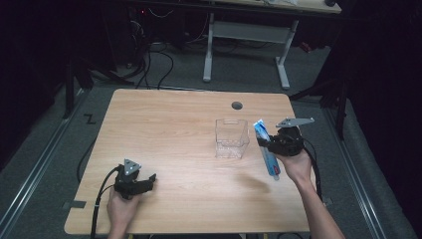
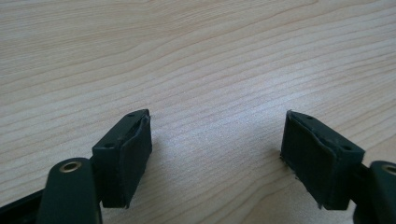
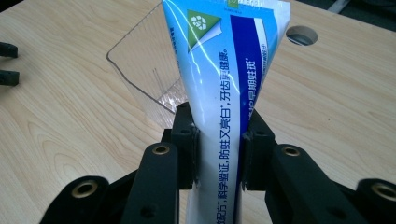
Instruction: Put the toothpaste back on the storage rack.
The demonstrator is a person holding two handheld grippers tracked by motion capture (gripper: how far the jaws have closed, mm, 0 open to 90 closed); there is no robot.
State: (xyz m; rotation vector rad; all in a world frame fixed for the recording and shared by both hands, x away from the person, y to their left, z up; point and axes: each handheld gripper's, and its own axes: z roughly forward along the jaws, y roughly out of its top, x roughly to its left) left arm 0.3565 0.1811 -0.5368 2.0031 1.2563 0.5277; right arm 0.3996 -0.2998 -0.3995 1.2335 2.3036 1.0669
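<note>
Holding the toothpaste tube tight by its middle just beside the clear box, the right claw could tip that light box over, while the left claw rests wide open and empty on the tabletop.

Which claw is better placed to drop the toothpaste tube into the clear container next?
Probably the right. The right claw already grips the toothpaste tube just beside the clear container. The left claw rests open on the table, far off at the near left corner.
</note>
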